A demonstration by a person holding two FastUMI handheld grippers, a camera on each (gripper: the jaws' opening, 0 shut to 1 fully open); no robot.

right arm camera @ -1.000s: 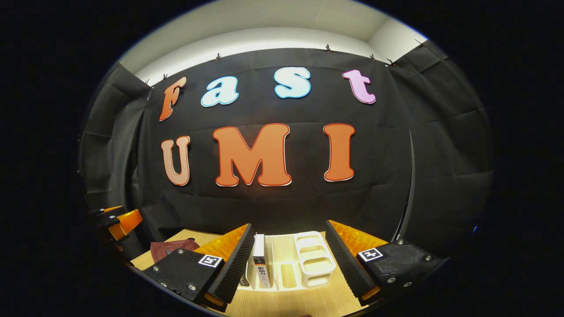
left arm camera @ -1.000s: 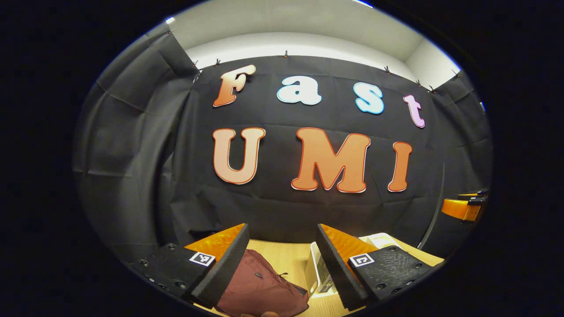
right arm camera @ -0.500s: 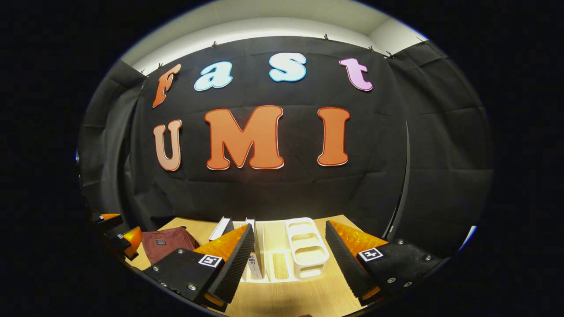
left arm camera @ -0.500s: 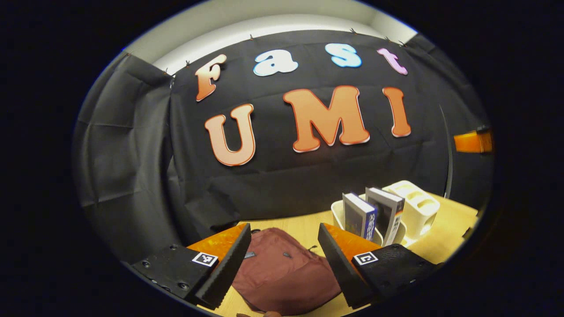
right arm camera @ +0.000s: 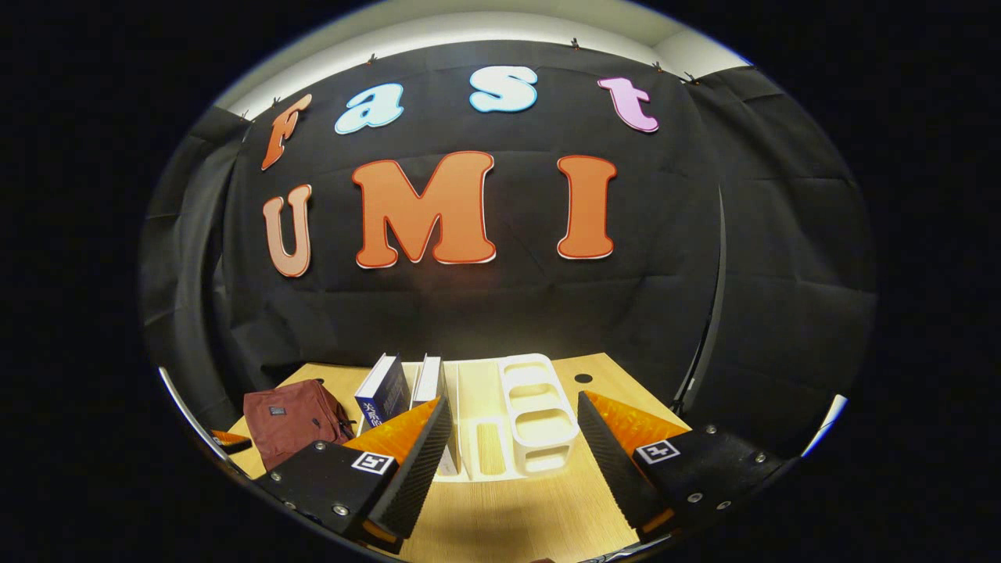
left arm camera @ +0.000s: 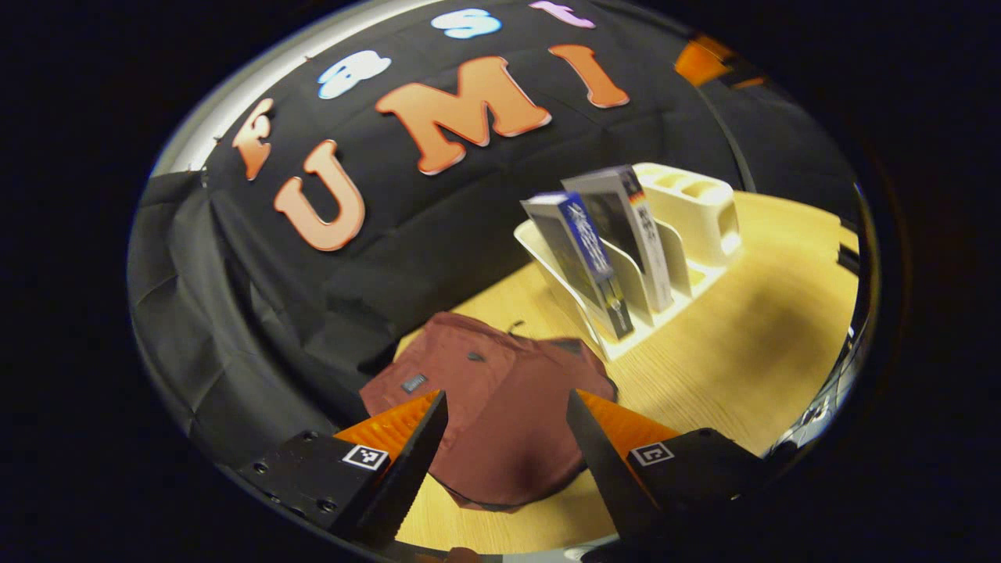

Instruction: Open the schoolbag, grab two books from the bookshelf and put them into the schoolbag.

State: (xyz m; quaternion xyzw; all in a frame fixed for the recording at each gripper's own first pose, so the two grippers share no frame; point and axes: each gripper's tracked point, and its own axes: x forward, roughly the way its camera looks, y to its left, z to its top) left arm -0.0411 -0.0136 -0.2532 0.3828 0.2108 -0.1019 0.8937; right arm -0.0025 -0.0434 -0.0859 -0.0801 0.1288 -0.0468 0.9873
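Here the schoolbag (left arm camera: 493,407) lies flat on the table (left arm camera: 751,328), straight ahead of the left gripper (left arm camera: 507,461), jaws spread and empty. The right gripper (right arm camera: 512,461), also spread, faces the bookshelf (right arm camera: 539,414), so the left is nearer.

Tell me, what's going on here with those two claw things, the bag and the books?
A person holds a gripper in each hand and is about to pack books into a bag. The left gripper hangs open above the maroon schoolbag, which lies closed on the wooden table. The right gripper is open too, facing the white bookshelf. Two books stand leaning in the rack beside the bag. Nothing is gripped yet.
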